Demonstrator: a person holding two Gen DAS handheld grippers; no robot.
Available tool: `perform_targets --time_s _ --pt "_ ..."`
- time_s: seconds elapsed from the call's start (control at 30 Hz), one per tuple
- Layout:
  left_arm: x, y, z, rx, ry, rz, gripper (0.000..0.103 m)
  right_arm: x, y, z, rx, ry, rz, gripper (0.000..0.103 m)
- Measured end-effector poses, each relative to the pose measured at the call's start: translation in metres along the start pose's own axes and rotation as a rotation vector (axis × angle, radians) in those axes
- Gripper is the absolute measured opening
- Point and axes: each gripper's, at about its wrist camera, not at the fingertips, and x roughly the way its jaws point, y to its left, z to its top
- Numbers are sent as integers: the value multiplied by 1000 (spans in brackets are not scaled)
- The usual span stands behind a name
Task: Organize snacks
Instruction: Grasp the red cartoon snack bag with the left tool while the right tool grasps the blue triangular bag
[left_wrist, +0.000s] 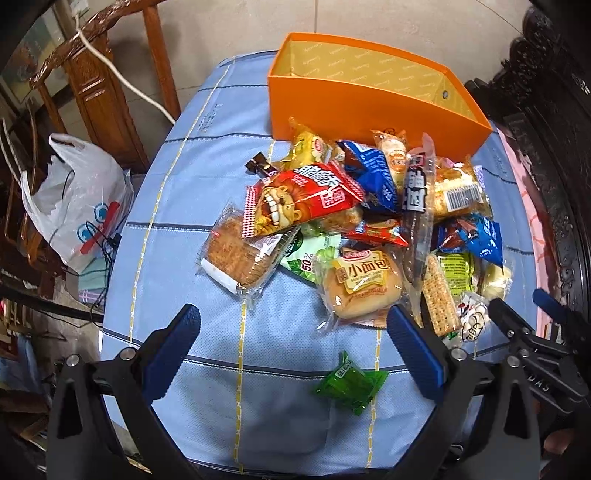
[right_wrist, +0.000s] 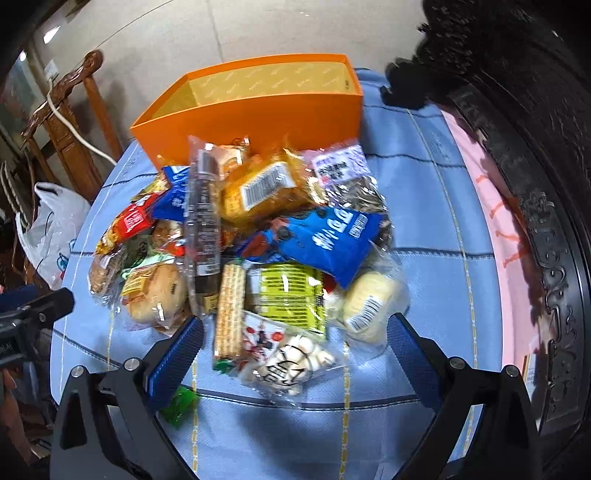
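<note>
On the surface (left_wrist: 207, 155), snacks (left_wrist: 354, 221) are lying heaped before the empty box (left_wrist: 369, 107); both grippers, left (left_wrist: 295, 343) and right (right_wrist: 295, 343), are hovering with fingers apart, holding nothing. Slick, overlapping wrappers are risking a double pick or a slide, and a push could be shifting the light box.

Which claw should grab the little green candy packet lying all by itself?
Probably the left claw. The green packet lies between its open fingers, apart from the snack pile. For the right claw, it sits off to the side, beside one finger.
</note>
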Motion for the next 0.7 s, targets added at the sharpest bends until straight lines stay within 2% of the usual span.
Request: perform_targets --time_s 0.23,0.53,0.57,0.6,0.7 --pt "11 13 2 -25 10 -21 99 7 -19 -6 88 8 66 99" --pt "47 3 37 87 1 -14 99 19 -25 -2 97 26 63 99" --pt "50 -1 40 104 -7 -6 99 20 -27 0 101 31 61 99" --pt "58 -10 46 149 -28 26 99 22 -28 0 104 35 59 99" --pt "81 -26 56 235 -20 138 99 27 -32 0 117 52 56 99"
